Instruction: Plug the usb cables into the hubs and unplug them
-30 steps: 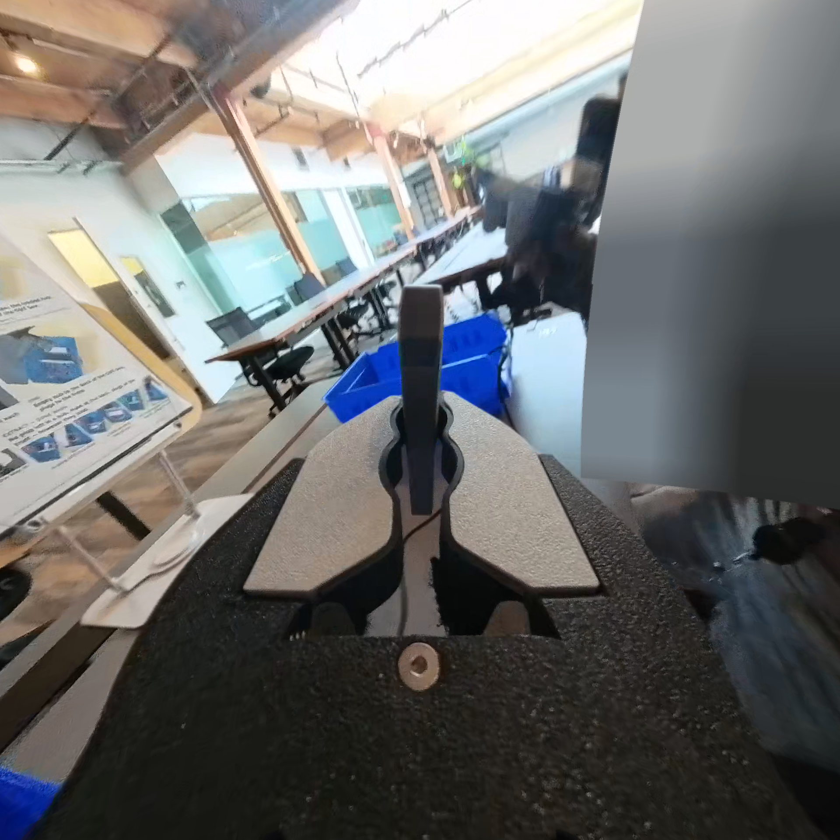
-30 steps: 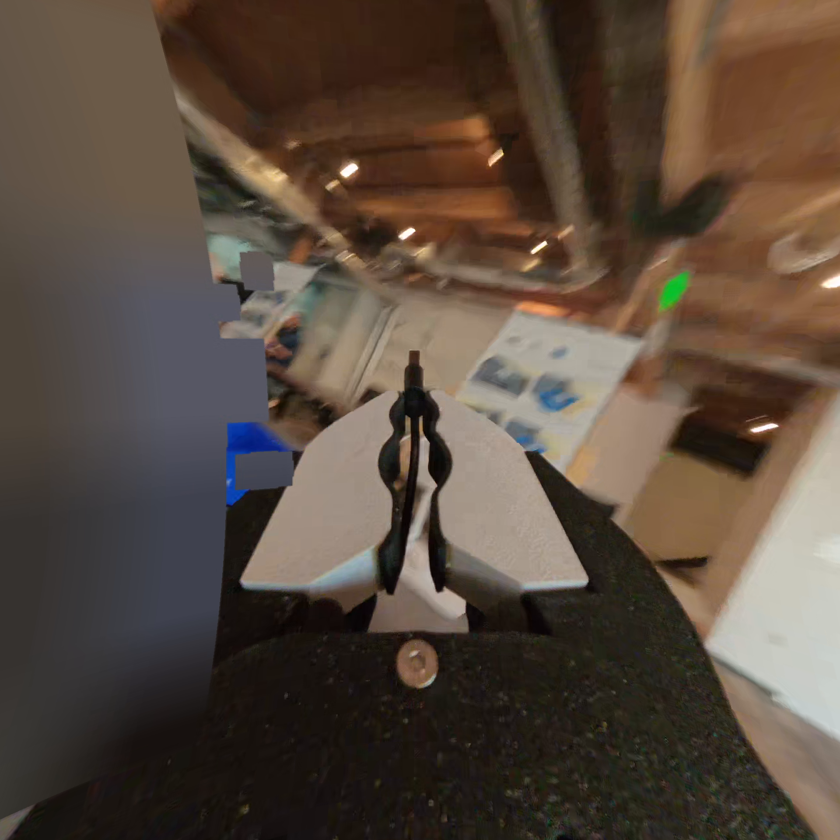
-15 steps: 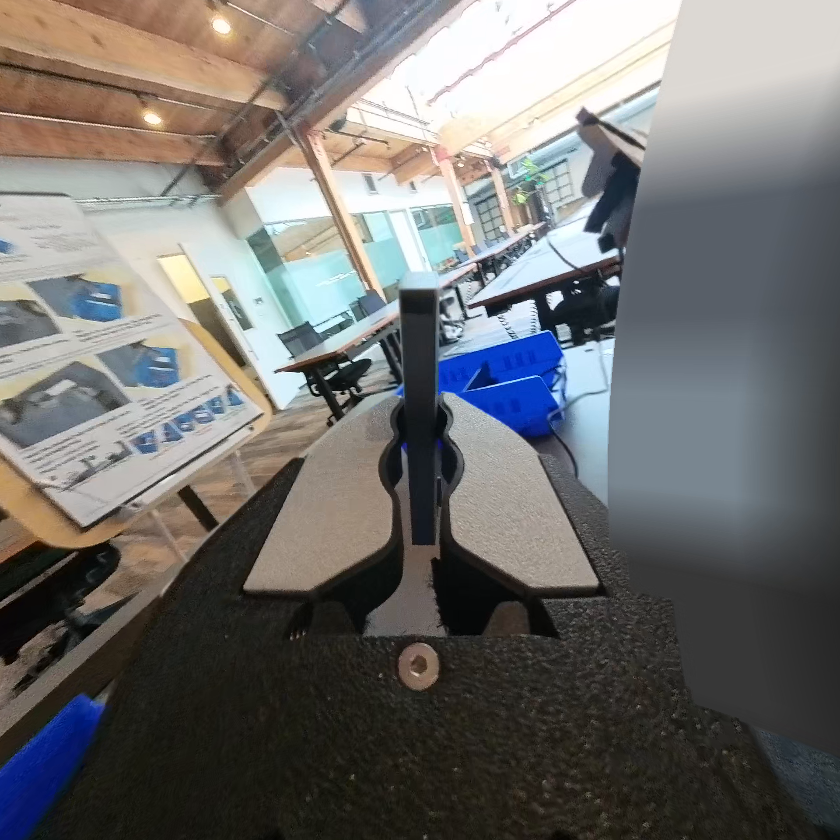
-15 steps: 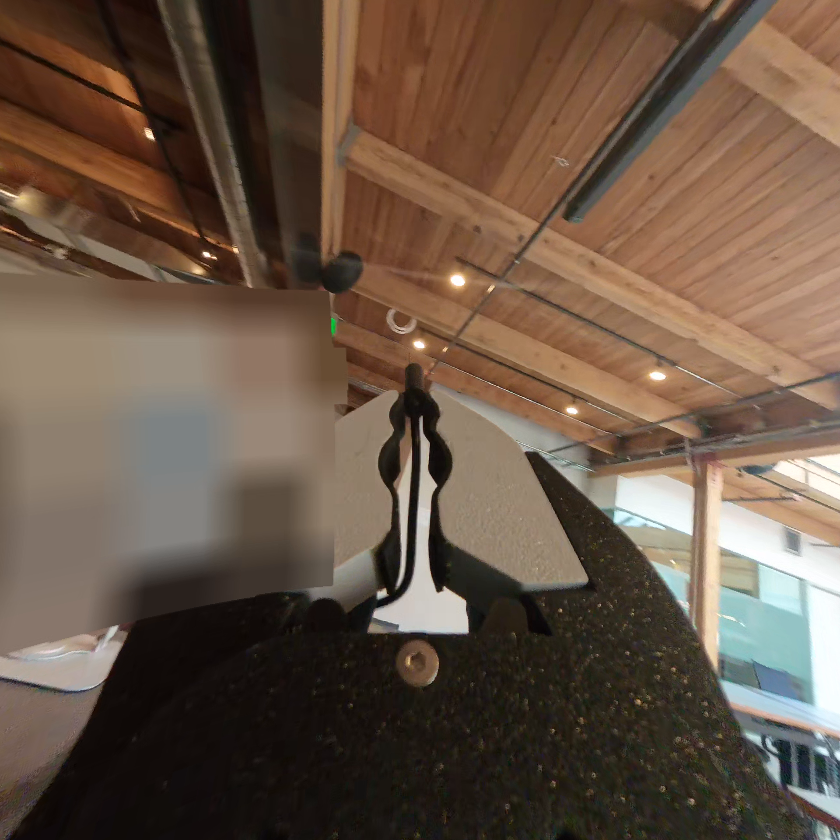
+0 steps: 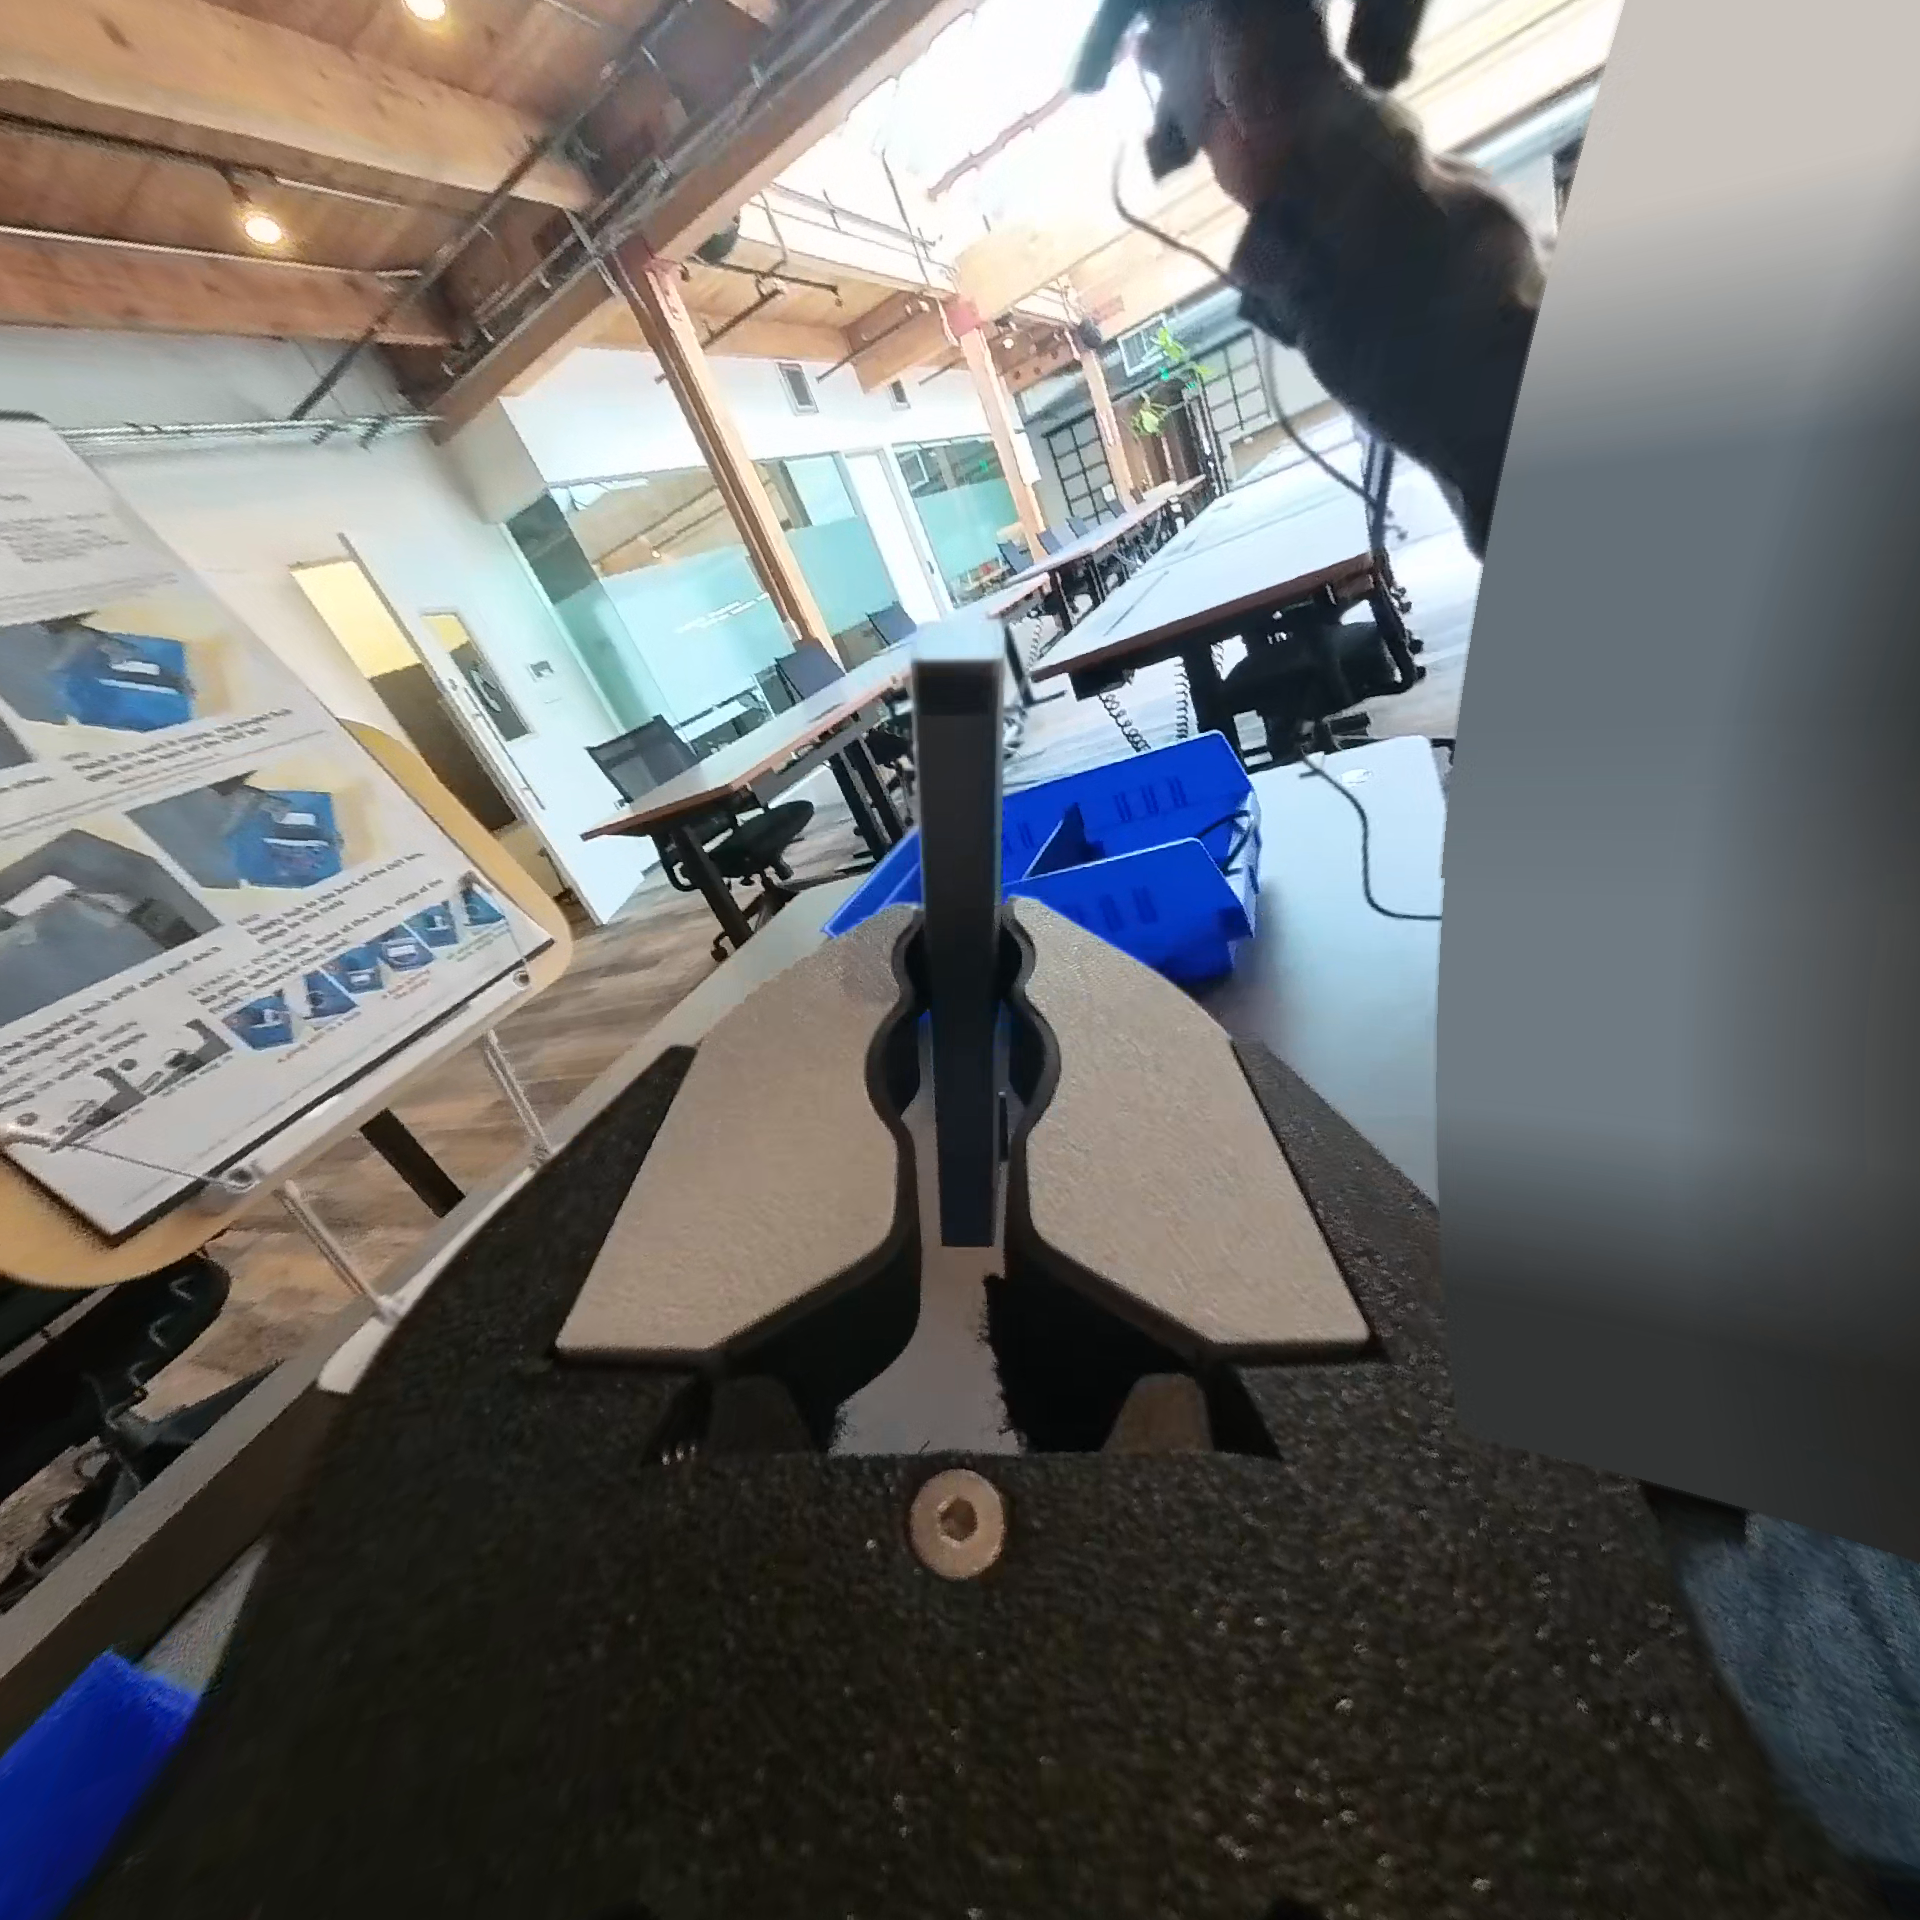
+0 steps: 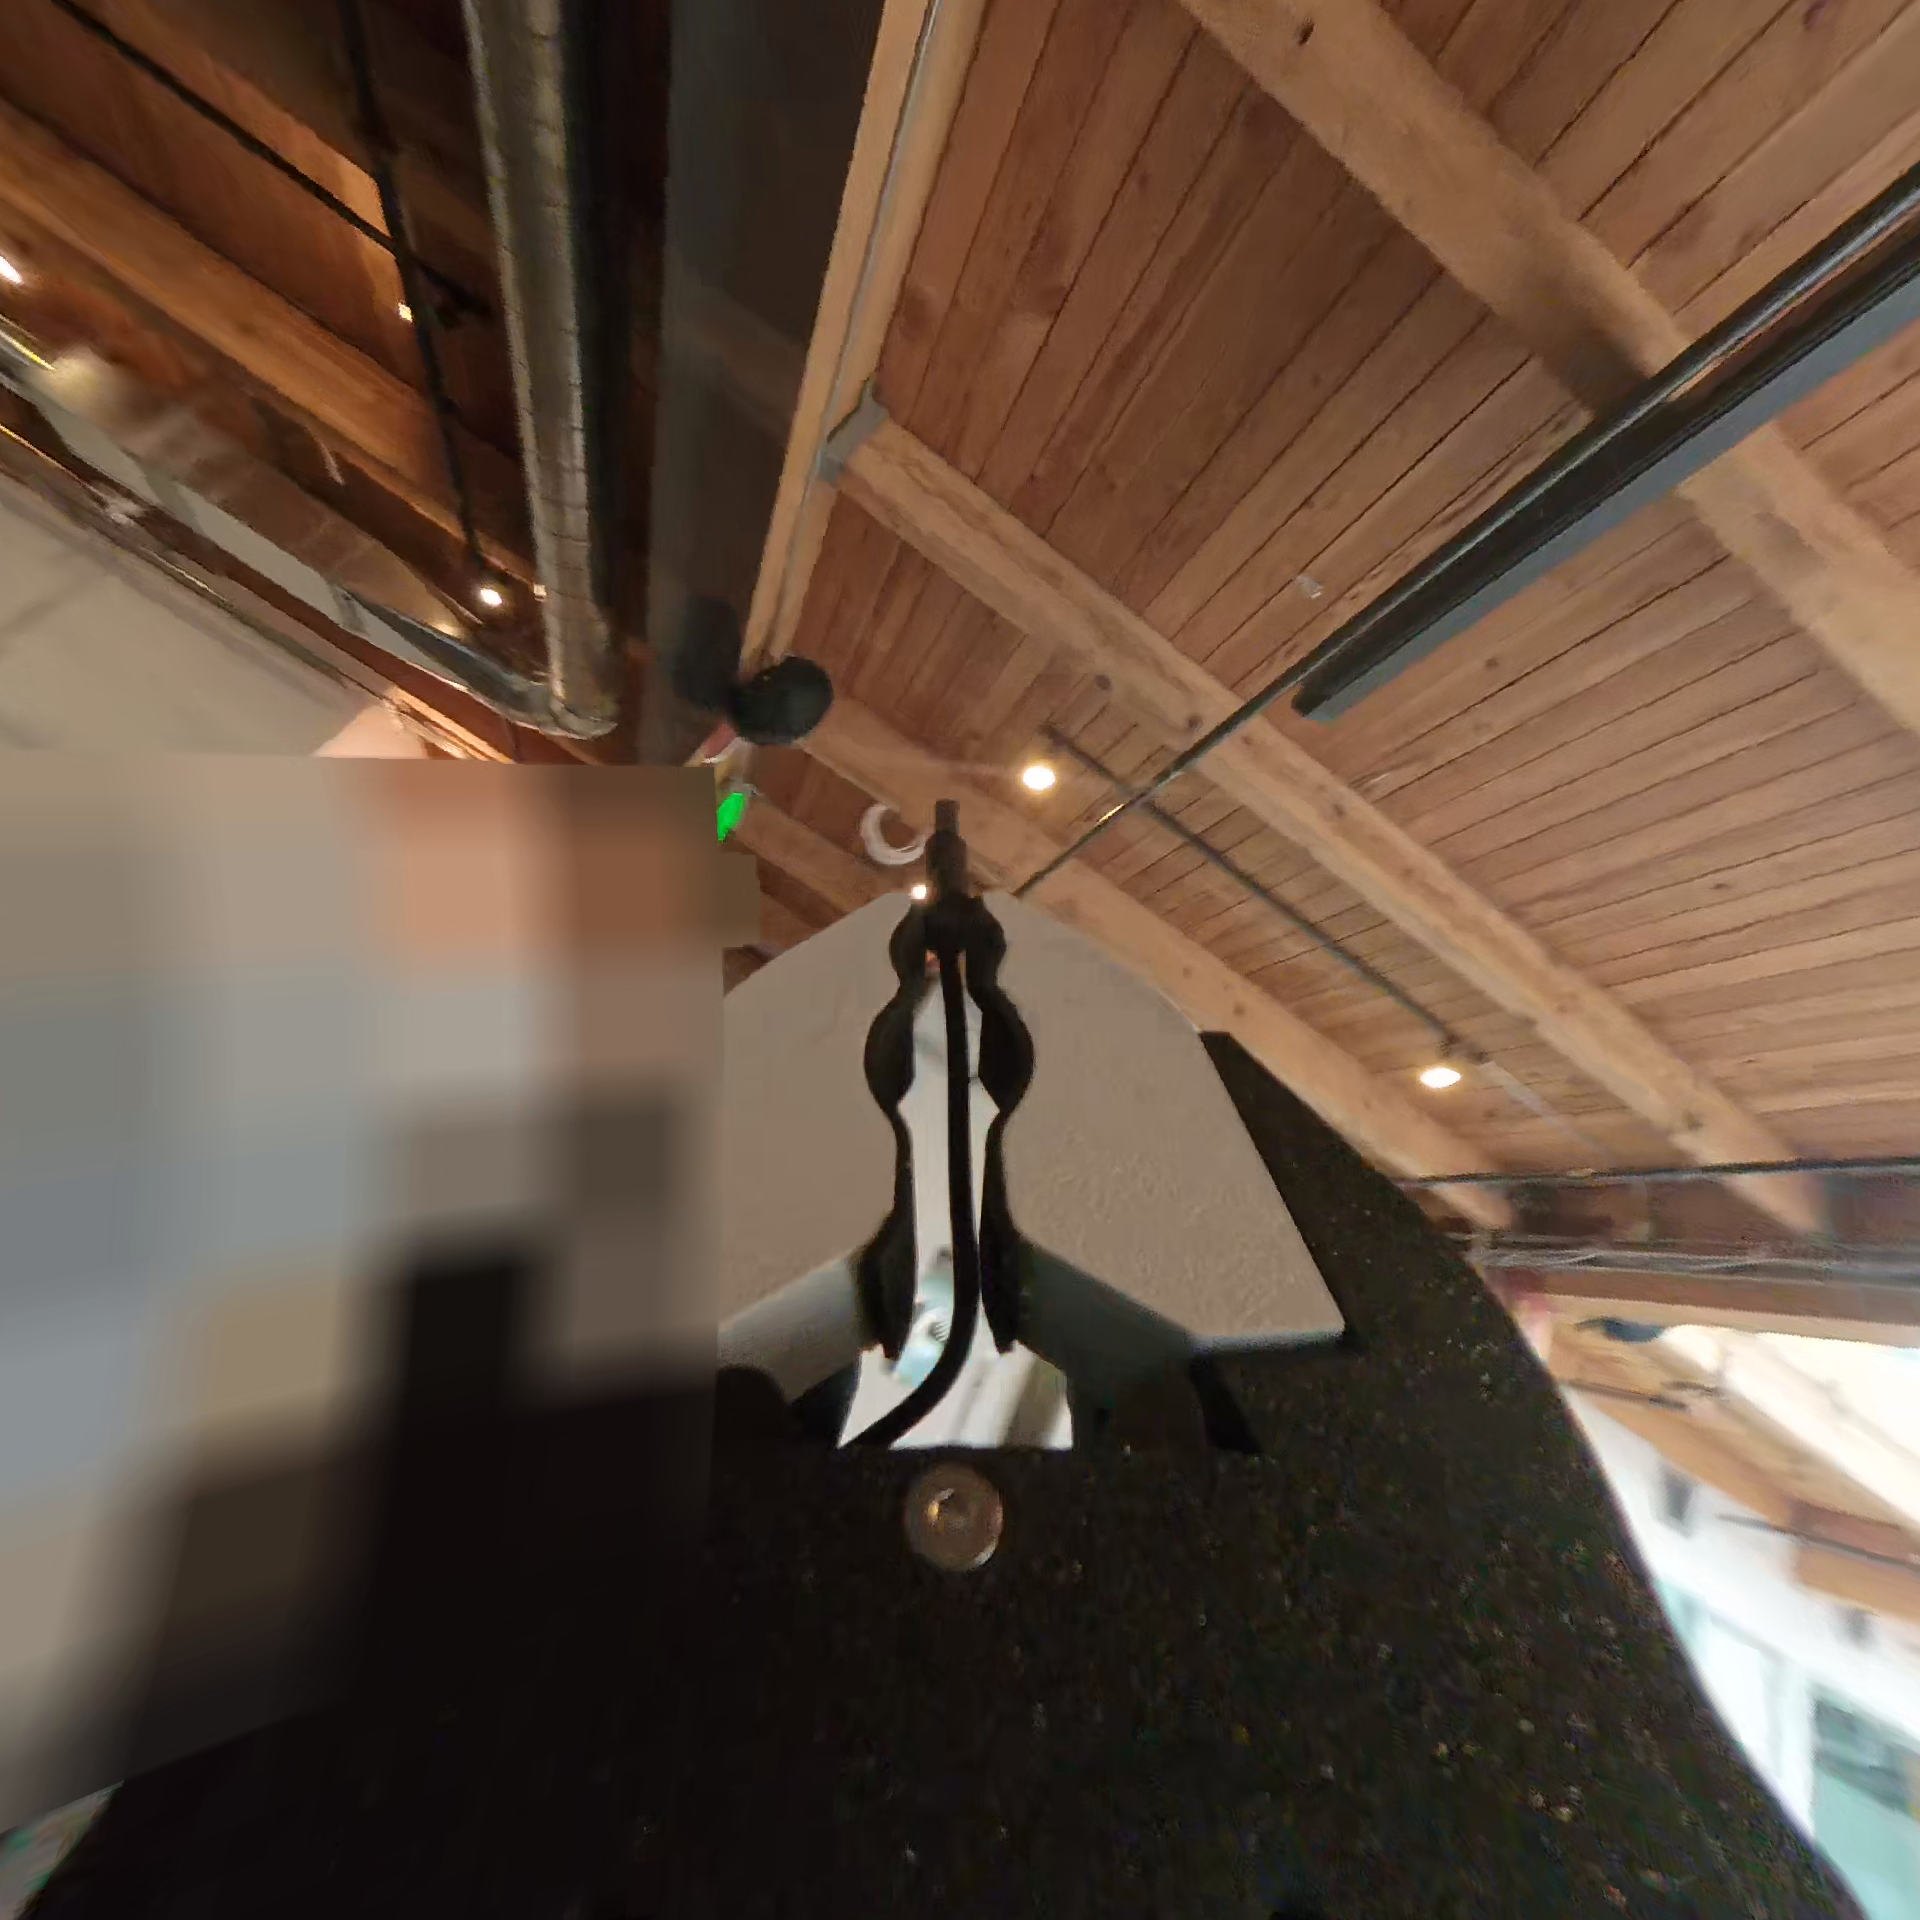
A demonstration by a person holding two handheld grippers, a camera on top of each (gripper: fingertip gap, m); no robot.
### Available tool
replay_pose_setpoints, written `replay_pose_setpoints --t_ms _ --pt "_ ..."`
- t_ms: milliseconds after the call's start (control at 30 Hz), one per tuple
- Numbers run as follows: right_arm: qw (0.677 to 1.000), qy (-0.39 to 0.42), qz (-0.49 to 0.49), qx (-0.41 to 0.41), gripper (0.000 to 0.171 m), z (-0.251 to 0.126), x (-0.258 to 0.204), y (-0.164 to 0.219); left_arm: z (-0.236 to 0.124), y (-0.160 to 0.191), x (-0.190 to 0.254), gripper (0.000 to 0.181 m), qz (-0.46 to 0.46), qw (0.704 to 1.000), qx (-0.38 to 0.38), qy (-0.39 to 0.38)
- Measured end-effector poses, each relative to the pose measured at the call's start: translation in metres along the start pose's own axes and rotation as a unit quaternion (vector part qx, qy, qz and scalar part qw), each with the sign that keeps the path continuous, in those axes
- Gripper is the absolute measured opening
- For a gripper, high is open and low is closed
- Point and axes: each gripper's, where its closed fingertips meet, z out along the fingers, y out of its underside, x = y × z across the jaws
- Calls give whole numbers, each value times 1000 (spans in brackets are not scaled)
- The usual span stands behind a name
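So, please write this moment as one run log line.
left gripper: shut on hub | right gripper: shut on usb cable | unplugged, apart

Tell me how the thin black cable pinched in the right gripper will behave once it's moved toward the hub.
The cable is probably floppy: it curves away below the right gripper. Its short plug end sticks out straight and looks stiff enough to aim. Being so thin, it may swivel in the grip.

My left gripper (image 5: 958, 940): black pebbled housing, two flat grey textured fingers (image 5: 764, 1143), scalloped inner edges, silver hex screw (image 5: 957, 1523) at centre. My right gripper (image 6: 951, 914): same black speckled body, pale grey fingers (image 6: 1127, 1153), black rubbery scalloped pads, silver screw (image 6: 953, 1520).
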Motion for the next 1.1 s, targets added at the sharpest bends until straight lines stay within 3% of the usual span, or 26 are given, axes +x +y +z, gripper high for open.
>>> replay_pose_setpoints --t_ms 167,400,500,567,1100 --pt "995 81 -47 40 6 37 55 -1 10 5 8 12 1 1000 -9 19" --pt "976 174 -126 37 6 128 131 -67 15 12 6 12 -3 1000 -16 17" --pt "972 180 -134 62 6 146 136 -98 18 16 8 12 -3 1000 -23 20" --pt "976 164 -129 65 6 145 122 -96 21 20 8 12 -4 999 -28 23" --pt "998 14 16 -53 6 24 -37 118 35 34 18 12 -20 998 -36 52"
